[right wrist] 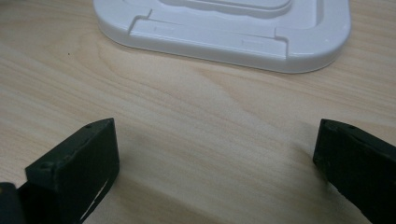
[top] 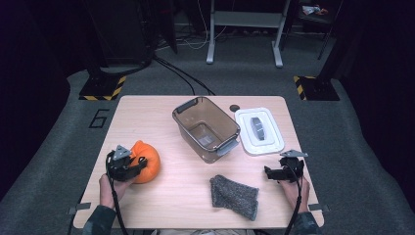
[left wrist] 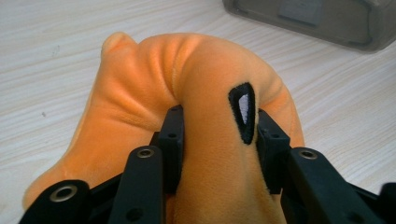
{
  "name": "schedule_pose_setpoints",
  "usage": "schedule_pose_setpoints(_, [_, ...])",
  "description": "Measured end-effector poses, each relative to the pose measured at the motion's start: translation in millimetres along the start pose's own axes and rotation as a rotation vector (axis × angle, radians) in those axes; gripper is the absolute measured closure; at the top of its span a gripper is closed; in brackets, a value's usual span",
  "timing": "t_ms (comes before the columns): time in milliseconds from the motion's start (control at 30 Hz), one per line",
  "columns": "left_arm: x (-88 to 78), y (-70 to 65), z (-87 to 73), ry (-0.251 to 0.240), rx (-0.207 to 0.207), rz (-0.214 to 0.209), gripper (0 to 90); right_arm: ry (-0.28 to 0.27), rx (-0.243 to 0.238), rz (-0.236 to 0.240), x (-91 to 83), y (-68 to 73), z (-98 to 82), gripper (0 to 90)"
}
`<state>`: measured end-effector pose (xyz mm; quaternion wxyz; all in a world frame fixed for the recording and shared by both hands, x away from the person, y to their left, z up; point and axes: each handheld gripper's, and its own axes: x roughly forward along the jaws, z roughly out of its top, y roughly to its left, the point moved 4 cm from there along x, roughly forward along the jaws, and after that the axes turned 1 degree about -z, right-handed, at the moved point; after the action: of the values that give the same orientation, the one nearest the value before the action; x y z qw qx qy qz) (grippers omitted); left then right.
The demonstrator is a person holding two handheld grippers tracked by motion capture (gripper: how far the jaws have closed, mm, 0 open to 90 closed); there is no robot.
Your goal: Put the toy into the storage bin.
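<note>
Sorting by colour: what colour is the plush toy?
Orange plush toy, with a black-edged patch; clearest in the left gripper view.

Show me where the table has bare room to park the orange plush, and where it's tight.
Free: the far left corner of the table, left of the clear bin; also the strip between the orange plush and grey cloth. Tight: the bin and white lid sit nearly touching, with the right gripper just in front of the lid.

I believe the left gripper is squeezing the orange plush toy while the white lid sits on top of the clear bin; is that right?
Not quite. The left gripper does squeeze the orange plush toy, but the white lid lies flat on the table beside the clear bin, which stands open. The high view shows this.
</note>
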<state>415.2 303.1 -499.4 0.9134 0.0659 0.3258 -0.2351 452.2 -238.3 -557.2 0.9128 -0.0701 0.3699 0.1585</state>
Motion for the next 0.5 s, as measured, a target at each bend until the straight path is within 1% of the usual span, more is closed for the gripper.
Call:
schedule_pose_setpoints(67, [-2.5,-0.8,-0.1,-0.019,-0.002,0.008,65.0,-0.001,0.000,0.000,0.0,0.0,0.0,0.0])
schedule_pose_setpoints(100, [-3.9,-0.5,0.1,-0.027,0.006,0.014,65.3,0.000,0.000,-0.001,-0.1,0.0,0.0,0.0])
schedule_pose_setpoints(133, [-5.0,-0.3,0.2,-0.037,-0.003,0.014,65.9,-0.001,0.001,0.000,0.0,0.0,0.0,0.0])
schedule_pose_setpoints(200, [-6.6,1.1,-0.1,-0.048,-0.007,0.013,66.3,-0.001,0.000,0.000,0.0,0.0,0.0,0.0])
schedule_pose_setpoints(267, [-8.5,2.3,1.3,-0.064,-0.024,0.015,66.5,0.000,0.000,0.000,0.0,0.0,0.0,0.0])
schedule_pose_setpoints(333, [-11.3,1.2,3.6,-0.069,-0.006,0.021,66.5,0.000,0.001,-0.001,0.0,0.0,0.0,0.0])
schedule_pose_setpoints(400, [-13.1,0.4,4.4,-0.067,0.007,0.012,66.5,0.000,0.000,-0.001,0.0,0.0,0.0,0.0])
schedule_pose_setpoints(433, [-13.6,0.1,5.2,-0.079,0.001,0.000,66.5,0.000,0.000,-0.001,0.0,0.0,0.0,0.0])
schedule_pose_setpoints(500, [-13.8,0.5,6.4,-0.078,0.000,-0.011,66.5,-0.001,0.001,0.000,0.0,0.0,0.0,0.0])
